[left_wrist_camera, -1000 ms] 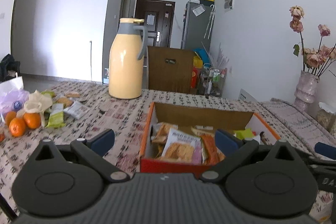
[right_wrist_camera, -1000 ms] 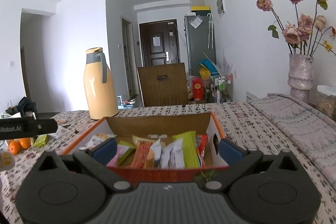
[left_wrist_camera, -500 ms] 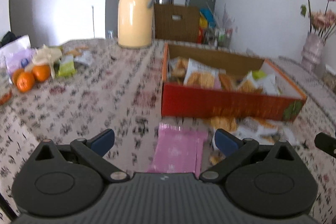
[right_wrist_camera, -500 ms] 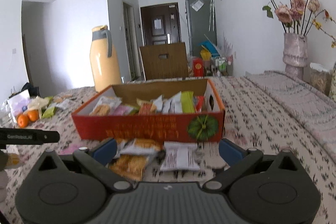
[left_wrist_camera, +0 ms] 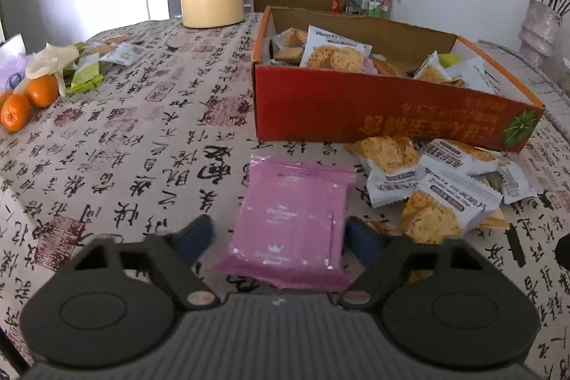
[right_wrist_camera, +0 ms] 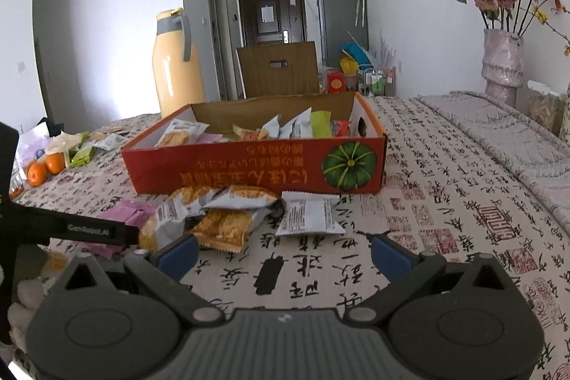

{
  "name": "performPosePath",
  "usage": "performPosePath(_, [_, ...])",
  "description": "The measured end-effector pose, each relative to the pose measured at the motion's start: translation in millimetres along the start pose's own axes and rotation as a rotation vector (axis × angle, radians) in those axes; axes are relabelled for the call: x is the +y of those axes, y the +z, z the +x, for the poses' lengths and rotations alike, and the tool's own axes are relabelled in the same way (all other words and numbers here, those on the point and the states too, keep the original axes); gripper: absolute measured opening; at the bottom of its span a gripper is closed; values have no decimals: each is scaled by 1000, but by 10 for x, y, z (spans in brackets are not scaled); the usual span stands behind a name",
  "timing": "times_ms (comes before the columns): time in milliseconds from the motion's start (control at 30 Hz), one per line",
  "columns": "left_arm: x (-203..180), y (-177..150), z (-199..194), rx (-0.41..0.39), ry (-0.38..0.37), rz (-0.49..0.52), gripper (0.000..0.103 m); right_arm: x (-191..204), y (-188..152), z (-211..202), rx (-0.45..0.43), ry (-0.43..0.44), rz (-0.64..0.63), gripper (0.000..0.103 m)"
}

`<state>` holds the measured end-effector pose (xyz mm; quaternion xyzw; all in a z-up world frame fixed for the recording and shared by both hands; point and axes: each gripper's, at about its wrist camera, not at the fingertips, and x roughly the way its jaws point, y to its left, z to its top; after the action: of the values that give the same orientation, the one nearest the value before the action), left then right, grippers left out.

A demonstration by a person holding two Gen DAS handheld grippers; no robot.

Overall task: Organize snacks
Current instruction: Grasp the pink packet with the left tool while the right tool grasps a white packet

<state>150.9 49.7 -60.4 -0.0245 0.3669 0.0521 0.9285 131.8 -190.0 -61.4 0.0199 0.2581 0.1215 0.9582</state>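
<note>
The left gripper (left_wrist_camera: 276,234) straddles the pink snack packet (left_wrist_camera: 290,225) lying on the tablecloth (left_wrist_camera: 135,145) before the red carton (left_wrist_camera: 374,111); its jaws have just been closing, the right pad near the packet's edge, the left pad clear. This placement suggests a lift into the carton. The right gripper (right_wrist_camera: 283,253) hangs spread and empty near the loose biscuit packets (right_wrist_camera: 217,212).

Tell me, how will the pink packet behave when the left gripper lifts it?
The pink packet looks thin, flat and soft, so it is probably light and may sag or crinkle. Its glossy film could slip between the left gripper pads, whose jaws have just been closing around it.
</note>
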Motion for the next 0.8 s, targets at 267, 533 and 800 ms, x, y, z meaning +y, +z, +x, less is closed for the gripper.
performPosePath(267, [23, -30, -170, -59, -42, 8, 61, 70, -39, 64, 27, 60, 14, 103])
performPosePath(533, [111, -2, -401, -125, -61, 25, 62, 285, 20, 171, 44, 101, 8, 103])
performPosePath(800, [296, 51, -500, -158, -50, 27, 62, 689, 91, 454, 87, 96, -14, 103])
